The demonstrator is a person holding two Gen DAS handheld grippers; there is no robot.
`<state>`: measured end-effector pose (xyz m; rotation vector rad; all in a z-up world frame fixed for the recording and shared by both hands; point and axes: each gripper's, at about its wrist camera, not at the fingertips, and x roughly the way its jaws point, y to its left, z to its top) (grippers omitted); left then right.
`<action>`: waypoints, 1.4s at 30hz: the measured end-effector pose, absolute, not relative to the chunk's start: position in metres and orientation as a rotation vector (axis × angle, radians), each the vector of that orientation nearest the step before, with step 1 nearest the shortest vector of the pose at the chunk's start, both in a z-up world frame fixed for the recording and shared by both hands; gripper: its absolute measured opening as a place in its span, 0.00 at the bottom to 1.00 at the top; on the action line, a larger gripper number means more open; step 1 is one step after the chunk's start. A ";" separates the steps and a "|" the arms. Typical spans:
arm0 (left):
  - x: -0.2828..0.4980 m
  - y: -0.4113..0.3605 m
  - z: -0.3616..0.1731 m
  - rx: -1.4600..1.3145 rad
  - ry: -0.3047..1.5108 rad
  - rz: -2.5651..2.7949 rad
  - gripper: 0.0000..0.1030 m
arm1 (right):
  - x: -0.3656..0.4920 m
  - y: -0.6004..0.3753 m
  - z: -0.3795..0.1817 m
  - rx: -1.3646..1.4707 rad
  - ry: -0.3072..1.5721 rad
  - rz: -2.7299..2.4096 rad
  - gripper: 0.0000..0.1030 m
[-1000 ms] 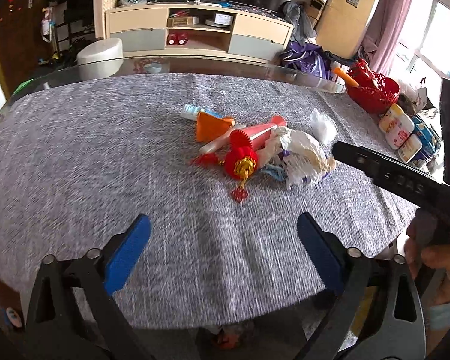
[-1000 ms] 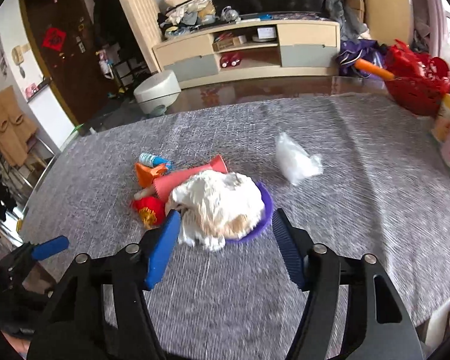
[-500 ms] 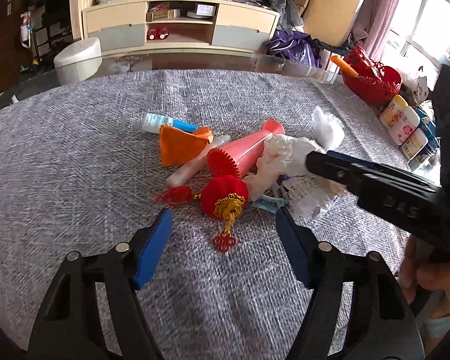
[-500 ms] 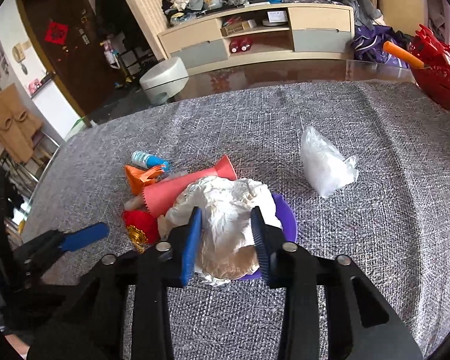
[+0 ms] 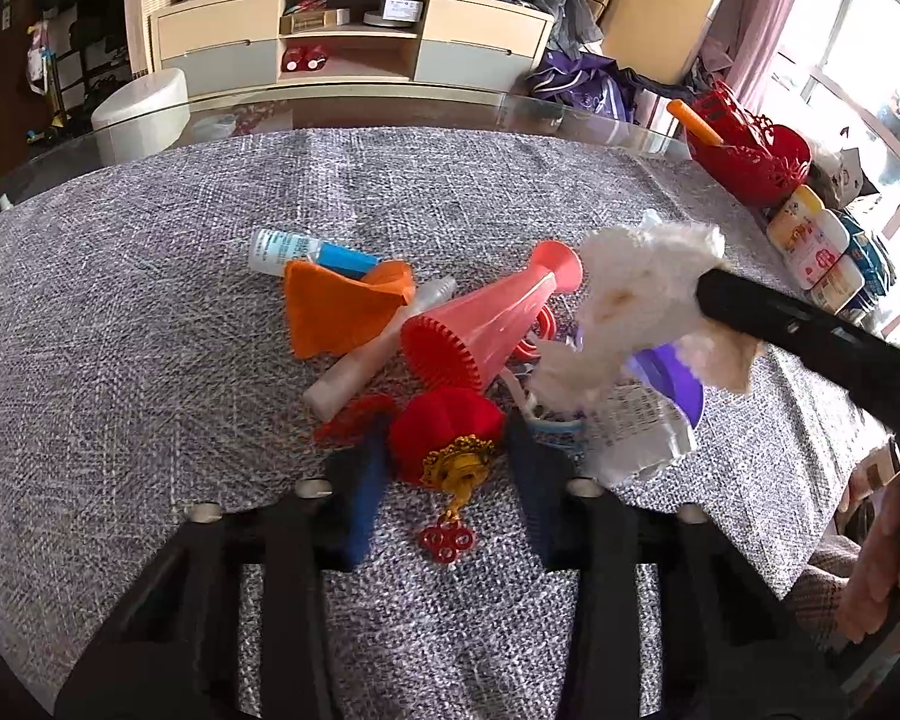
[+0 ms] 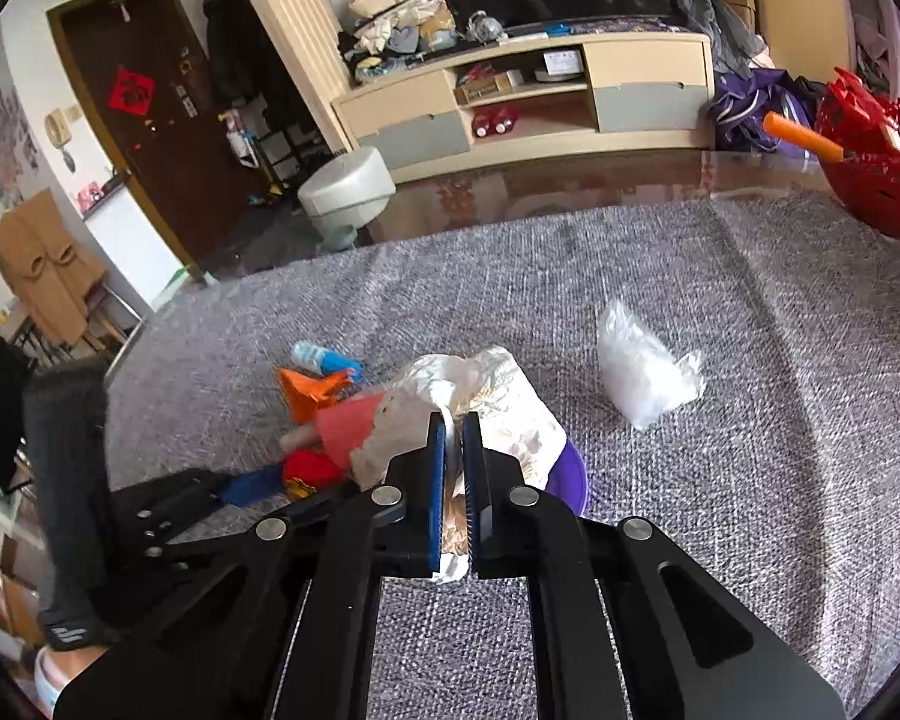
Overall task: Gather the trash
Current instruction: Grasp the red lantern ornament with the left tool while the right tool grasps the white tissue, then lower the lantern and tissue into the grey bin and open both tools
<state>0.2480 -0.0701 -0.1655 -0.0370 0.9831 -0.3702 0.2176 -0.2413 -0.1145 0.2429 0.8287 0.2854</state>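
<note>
Right tongs (image 6: 455, 438) clamp the crumpled tissue (image 6: 498, 402); left tongs (image 5: 444, 468) apart around the red lantern (image 5: 444, 429).

The left wrist camera is looking forward between its own blue-padded fingers (image 5: 360, 492), sitting low and close over the grey cloth-covered bench (image 5: 120, 360), facing the TV cabinet (image 5: 354, 36) across the room. The right wrist camera is riding higher and further right, looking down between its fingers (image 6: 435, 480) toward the same cabinet (image 6: 528, 96) and a brown door (image 6: 144, 120). Both views are sharing the pile of litter: the red lantern ornament (image 5: 444, 435) (image 6: 309, 468), the pink cone (image 5: 486, 324) (image 6: 345, 429), and the red basket (image 5: 750, 150) (image 6: 876, 156).
</note>
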 end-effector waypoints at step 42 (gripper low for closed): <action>0.010 -0.035 -0.090 -0.028 0.851 -0.377 0.32 | 0.015 -0.231 -0.097 0.157 0.848 0.293 0.07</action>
